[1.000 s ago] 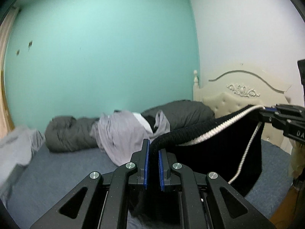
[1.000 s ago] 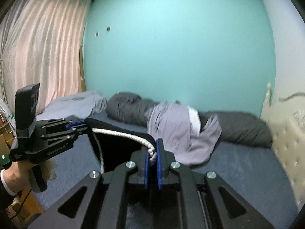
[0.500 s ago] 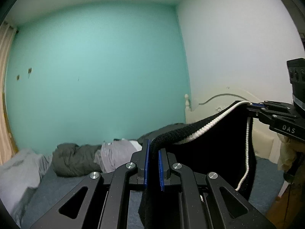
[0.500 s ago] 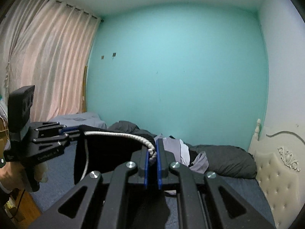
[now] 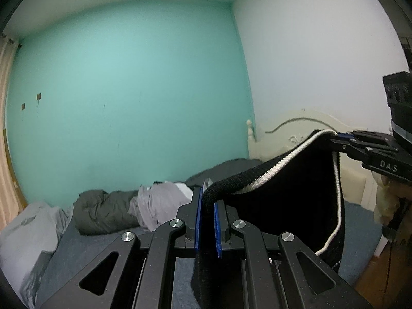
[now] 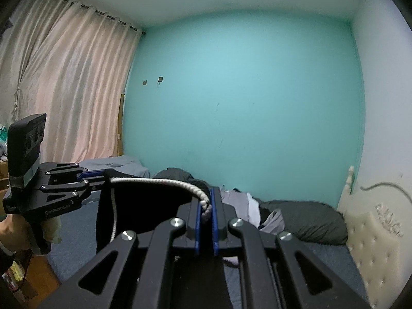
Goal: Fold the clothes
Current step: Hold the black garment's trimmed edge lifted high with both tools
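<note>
Sweater, black with white trim, hangs in the air above the bed, its top edge pinched between the left gripper and right gripper. Keep that edge taut and level, lowering both hands together so it lands flat.

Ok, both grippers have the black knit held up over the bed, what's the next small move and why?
Probably lower it flat onto the bed. The left gripper and right gripper each pinch the white-trimmed top edge of the black garment, which hangs slack between them, unfolded.
</note>
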Demonstrator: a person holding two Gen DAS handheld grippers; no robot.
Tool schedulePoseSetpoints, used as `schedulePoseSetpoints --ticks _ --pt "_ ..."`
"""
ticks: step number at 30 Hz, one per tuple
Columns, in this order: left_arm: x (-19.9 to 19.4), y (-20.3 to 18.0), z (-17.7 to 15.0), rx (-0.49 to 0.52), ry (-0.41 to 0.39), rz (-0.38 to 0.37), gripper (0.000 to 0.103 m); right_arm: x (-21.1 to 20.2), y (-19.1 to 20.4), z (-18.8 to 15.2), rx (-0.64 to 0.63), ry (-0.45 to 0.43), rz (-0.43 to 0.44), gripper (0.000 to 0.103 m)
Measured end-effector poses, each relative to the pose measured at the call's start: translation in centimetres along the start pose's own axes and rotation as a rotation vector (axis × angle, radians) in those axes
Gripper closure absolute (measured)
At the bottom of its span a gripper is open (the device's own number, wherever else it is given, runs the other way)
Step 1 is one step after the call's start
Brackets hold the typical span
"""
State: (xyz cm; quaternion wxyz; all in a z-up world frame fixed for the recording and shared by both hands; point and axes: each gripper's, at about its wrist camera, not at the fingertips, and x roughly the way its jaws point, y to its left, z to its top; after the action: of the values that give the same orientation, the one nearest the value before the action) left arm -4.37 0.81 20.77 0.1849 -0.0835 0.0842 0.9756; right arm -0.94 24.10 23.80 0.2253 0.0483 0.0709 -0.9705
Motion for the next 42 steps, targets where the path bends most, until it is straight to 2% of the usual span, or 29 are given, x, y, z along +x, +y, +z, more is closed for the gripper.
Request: schedulePoseSetpoints --ticks 4,10,16,22,30,35,38,42 --pt "1.3 0.0 -2.0 -0.009 0.027 0.0 0.094 0.4 0.3 -3.3 0.038 0.016 0.017 0.097" --pt "0.1 0.1 -1.2 0.019 0.01 0.015 0.094 0.1 1.3 -3.8 0.014 0.041 0.018 0.097" --pt "-2.7 -0.7 0.7 0.02 -0.038 0.018 0.094 -1.3 2.6 -2.9 -0.003 0.016 0.018 0.097" --pt "-5.4 -1.0 3.5 0.026 -0.104 0.017 0.094 -3.2 2.9 -0.1 -0.003 -0.03 0.026 0.097" --pt "-9.6 -1.0 7.5 0.037 -0.195 -0.008 0.094 -7.7 3.4 3.8 -0.007 -0.112 0.043 0.097" --pt "-8.0 -0.2 8.0 0.024 -0.166 -0.023 0.094 -8.9 3.3 5.8 -0.006 -0.119 0.04 0.097" --pt "-5.0 0.7 6.4 0.012 -0.118 -0.024 0.094 -6.8 3.2 5.1 0.003 -0.078 0.028 0.097" --pt "0.4 2.5 3.0 -0.026 -0.03 -0.033 0.094 -2.5 1.8 2.6 0.029 0.006 0.028 0.097"
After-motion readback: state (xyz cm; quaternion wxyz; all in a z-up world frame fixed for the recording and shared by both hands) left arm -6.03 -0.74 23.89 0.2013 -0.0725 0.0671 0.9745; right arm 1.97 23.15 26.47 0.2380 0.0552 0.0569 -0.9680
